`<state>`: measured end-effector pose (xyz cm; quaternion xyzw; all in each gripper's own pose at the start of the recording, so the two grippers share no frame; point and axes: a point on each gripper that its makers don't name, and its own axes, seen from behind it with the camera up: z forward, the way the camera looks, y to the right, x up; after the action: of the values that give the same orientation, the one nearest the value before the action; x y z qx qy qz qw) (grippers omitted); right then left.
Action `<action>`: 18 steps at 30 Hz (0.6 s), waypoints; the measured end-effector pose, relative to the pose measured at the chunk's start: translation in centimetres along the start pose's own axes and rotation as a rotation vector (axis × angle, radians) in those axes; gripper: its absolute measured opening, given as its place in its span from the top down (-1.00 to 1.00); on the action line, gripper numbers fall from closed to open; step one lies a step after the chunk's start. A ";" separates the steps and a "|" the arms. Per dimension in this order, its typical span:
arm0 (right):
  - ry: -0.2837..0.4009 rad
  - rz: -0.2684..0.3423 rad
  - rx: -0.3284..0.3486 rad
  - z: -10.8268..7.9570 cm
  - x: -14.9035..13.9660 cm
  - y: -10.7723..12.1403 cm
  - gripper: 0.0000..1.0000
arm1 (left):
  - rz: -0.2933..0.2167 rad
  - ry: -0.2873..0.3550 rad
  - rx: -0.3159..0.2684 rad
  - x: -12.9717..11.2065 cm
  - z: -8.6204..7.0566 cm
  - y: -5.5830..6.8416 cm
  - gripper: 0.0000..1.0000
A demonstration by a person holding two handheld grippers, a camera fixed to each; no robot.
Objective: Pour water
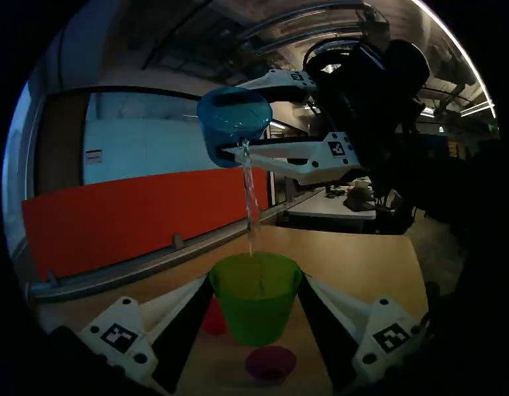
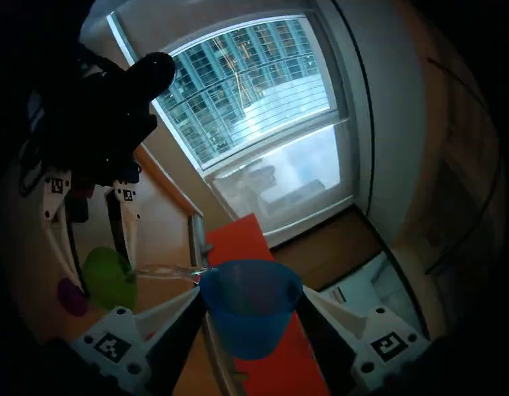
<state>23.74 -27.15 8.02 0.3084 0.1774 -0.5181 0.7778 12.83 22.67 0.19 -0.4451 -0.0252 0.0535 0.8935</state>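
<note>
Water (image 1: 249,198) is running in a thin stream out of the blue cup (image 1: 233,122) and dropping straight into the green cup (image 1: 256,297) below it. The blue cup is tipping over on its side with the lip pointing down, sitting well above the green one.

My right tool (image 2: 251,294) is clamping the blue cup, one finger pressing on each side. My left tool (image 1: 255,284) is gripping the green cup the same way and holding it upright, mouth open to the stream.

The green cup is sitting low over the wooden table (image 1: 360,264). Honestly I can't tell if it's touching the table or hovering just above it. A purple cup (image 1: 271,363) is lying on the table near the green cup, on my side of it. A pink cup (image 1: 214,318) is peeking out next to one of my left tool's fingers.

An orange panel (image 1: 135,211) is running along the far edge of the table. In the right gripper view a big window (image 2: 254,99) is glowing behind everything.
</note>
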 end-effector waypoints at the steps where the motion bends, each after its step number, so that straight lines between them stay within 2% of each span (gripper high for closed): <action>1: 0.001 -0.006 -0.002 0.0 0.0 0.1 -0.81 | 0.000 0.000 0.000 0.0 0.0 0.0 -0.76; 18: 0.007 -0.095 -0.017 0.2 0.2 1.0 -0.80 | -0.002 0.002 -0.001 0.0 -0.1 0.1 -0.75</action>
<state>24.73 -27.15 8.29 0.2947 0.1991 -0.5518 0.7544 12.78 22.64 0.11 -0.4458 -0.0247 0.0522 0.8933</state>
